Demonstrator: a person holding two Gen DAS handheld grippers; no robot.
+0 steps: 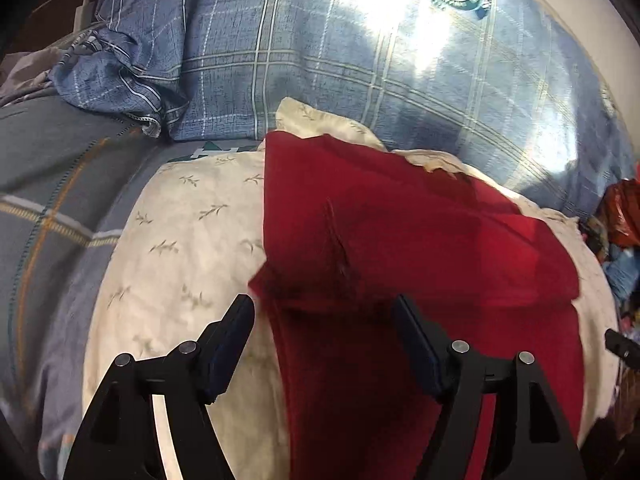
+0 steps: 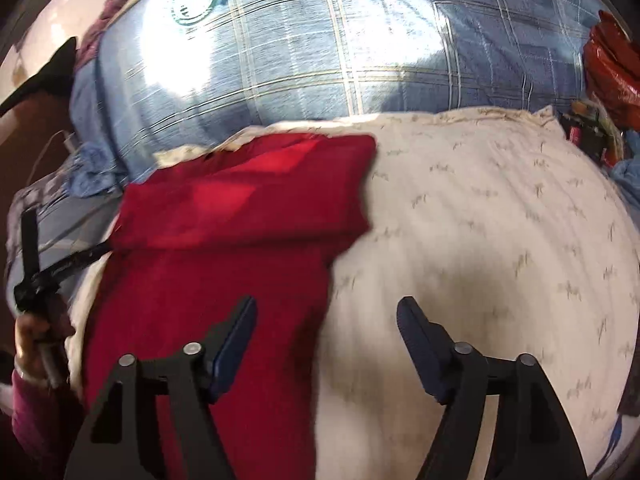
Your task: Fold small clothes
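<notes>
A: Anything hidden?
B: Both views blurry; red garment (image 1: 400,240) cut off at bottom edge.
A: Grippers?
B: Left gripper (image 1: 324,308) jaws apart, garment just ahead & under. Right gripper (image 2: 326,308) also apart, empty; garment (image 2: 224,240) ahead-left, folded, soft, on cream sprig-print pillow (image 2: 480,220).

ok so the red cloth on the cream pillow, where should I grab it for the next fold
Probably the near hem of the red cloth. Its far end is already folded over, and the near part lies flat on the cream pillow, so come in from the near side, left gripper and right gripper each pinching a near corner.
</notes>
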